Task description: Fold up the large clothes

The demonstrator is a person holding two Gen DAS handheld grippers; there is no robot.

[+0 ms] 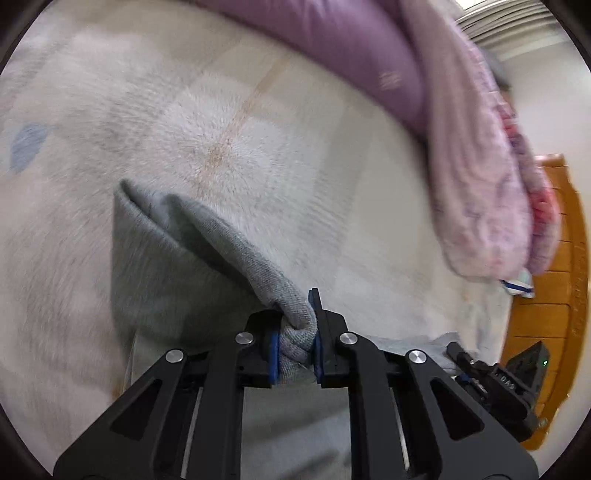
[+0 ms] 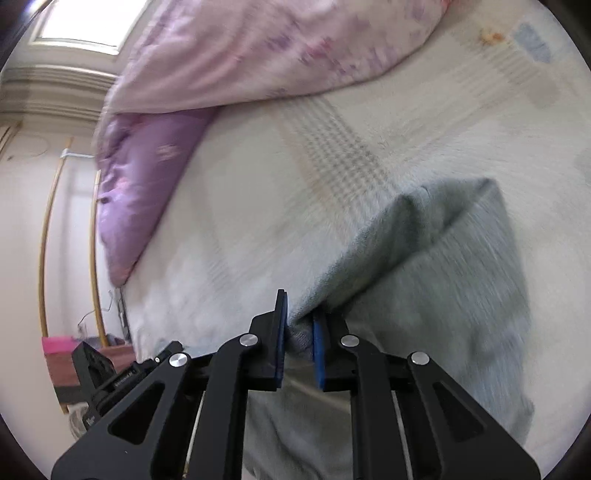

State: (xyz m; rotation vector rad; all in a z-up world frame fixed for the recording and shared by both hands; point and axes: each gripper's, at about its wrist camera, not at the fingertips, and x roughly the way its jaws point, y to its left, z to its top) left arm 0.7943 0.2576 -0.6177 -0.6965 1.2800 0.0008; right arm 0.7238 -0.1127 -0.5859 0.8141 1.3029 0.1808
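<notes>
A pale grey knit garment [image 1: 162, 258] lies on a whitish bedcover [image 1: 229, 147]. My left gripper [image 1: 295, 343] is shut on a bunched edge of it, the cloth pinched between the blue pads. In the right wrist view the same grey garment [image 2: 443, 266] spreads to the right, and my right gripper [image 2: 300, 343] is shut on another bunched edge, cloth squeezed between its blue pads. The right gripper's body [image 1: 491, 384] shows at the lower right of the left wrist view; the left gripper's body [image 2: 107, 373] shows at the lower left of the right wrist view.
A purple pillow [image 1: 354, 55] and a pink flowered quilt [image 1: 476, 166] lie along the far side of the bed. A wooden drawer unit [image 1: 546, 295] stands past the bed edge. A window [image 2: 85, 22], a pale wall and a pink box [image 2: 59, 347] are beyond the bed.
</notes>
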